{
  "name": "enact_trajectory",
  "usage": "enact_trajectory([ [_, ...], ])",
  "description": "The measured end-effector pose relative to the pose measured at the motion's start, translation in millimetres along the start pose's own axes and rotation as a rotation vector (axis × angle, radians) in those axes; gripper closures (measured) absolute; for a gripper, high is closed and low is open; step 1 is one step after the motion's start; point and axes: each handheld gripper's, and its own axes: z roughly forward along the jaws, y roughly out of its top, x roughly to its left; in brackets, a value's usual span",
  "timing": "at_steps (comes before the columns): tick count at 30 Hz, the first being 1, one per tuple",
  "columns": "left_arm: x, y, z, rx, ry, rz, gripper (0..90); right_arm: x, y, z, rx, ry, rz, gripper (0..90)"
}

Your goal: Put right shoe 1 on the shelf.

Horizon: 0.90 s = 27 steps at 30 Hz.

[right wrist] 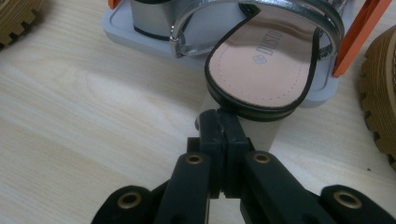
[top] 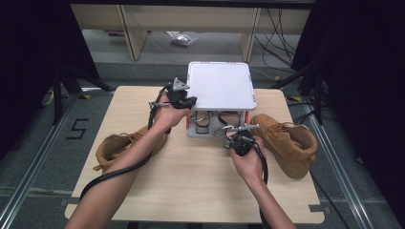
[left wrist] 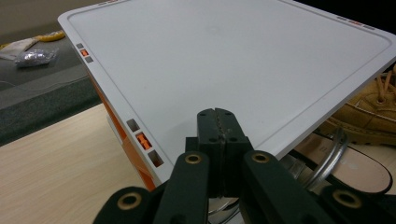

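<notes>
A white two-tier rack (top: 219, 86) with orange posts stands at the back middle of the table. Its flat top (left wrist: 233, 56) is bare. My left gripper (top: 191, 101) is at the rack's left edge; its tips (left wrist: 217, 114) hover shut over the top plate with nothing between them. A silver-strapped sandal (right wrist: 266, 60) with a pink insole and black rim sticks out of the lower shelf (right wrist: 121, 28). My right gripper (top: 238, 134) is in front of the rack, its shut tips (right wrist: 219, 116) right at the sandal's heel end.
Two tan boots lie on the table, one left of the rack (top: 126, 145) and one to its right (top: 289, 143). A second silver shoe (top: 204, 122) sits on the lower shelf. The wooden tabletop (top: 191, 181) in front is bare.
</notes>
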Motion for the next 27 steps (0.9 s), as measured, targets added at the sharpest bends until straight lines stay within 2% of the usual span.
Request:
enact_trajectory([
  [4, 0.3, -0.2, 0.1, -0.002, -0.003, -0.004, 89.8, 0.2, 4.9, 3.5, 0.001, -0.003, -0.004, 90.0],
  [5, -0.6, -0.6, 1.1, -0.017, -0.004, -0.016, 89.8, 0.3, 5.9, 4.3, -0.003, -0.007, -0.003, 90.0],
  [6, 0.3, -0.6, 0.5, -0.008, -0.005, -0.005, 89.8, 0.9, 6.8, 4.8, 0.000, -0.007, 0.003, 90.0],
  [8, -0.3, -1.0, -0.4, 0.000, -0.002, -0.017, 89.8, -0.5, 8.8, 6.7, -0.009, -0.015, -0.007, 90.0],
  [18, -0.7, -0.2, -0.8, 0.010, 0.004, -0.017, 89.8, -5.7, 17.5, 16.1, -0.028, -0.052, -0.015, 90.0],
  [21, -1.3, -0.6, 0.0, -0.002, 0.000, -0.030, 89.8, -6.5, 19.5, 18.4, -0.028, -0.060, 0.002, 90.0],
  [22, -0.5, -0.5, -0.7, 0.008, 0.001, -0.018, 89.8, -6.7, 20.1, 19.5, -0.032, -0.062, 0.008, 90.0],
  [25, -0.5, -0.4, -0.8, 0.009, 0.001, -0.018, 89.8, -8.3, 23.1, 22.5, -0.039, -0.062, -0.007, 90.0],
  [27, -1.1, -0.8, 0.0, -0.004, -0.001, -0.031, 89.8, -7.3, 25.3, 22.6, -0.033, -0.066, 0.003, 90.0],
])
